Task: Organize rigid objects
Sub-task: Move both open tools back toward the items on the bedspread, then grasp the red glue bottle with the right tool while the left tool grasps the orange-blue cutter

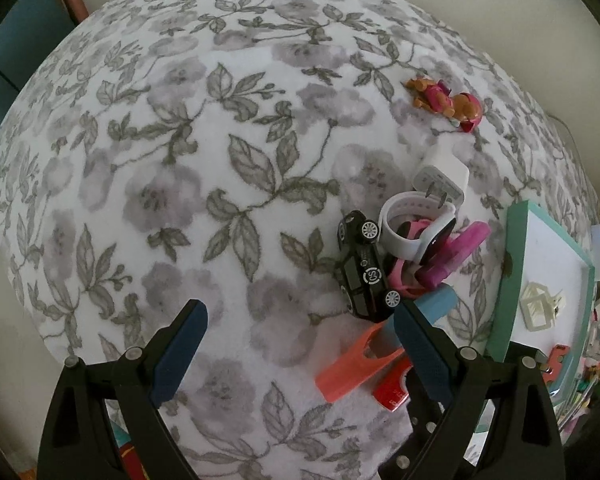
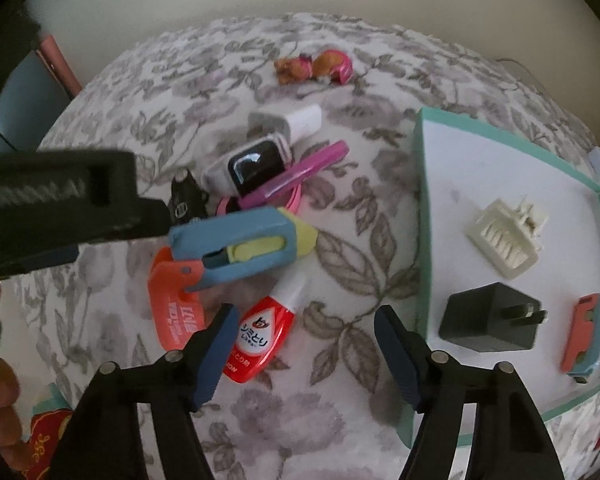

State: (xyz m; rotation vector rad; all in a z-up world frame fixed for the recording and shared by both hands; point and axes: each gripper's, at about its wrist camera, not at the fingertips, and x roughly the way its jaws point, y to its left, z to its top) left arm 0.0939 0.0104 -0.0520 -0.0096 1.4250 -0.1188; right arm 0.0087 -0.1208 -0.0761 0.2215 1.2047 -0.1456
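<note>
While both grippers [image 1: 300, 344] [image 2: 304, 354] gape empty, tray [image 2: 424, 216] holds clip [image 2: 504, 236], charger [image 2: 488, 320].

You work over a bed [image 2: 360, 208] spread with a white cover printed in grey flowers and leaves. At its right lies a shallow teal-rimmed tray [image 2: 422, 216]. Left of the tray a cluster sits on the cover: a red bottle [image 2: 260, 340] nearest you, a coral tag [image 2: 168, 312], a blue-and-yellow clip [image 2: 240, 244], a black toy car [image 1: 364, 268], a white watch [image 2: 252, 166], a magenta stick [image 2: 296, 174] and a white charger [image 2: 296, 122]. A toy figure [image 2: 314, 66] lies far back, well apart.
</note>
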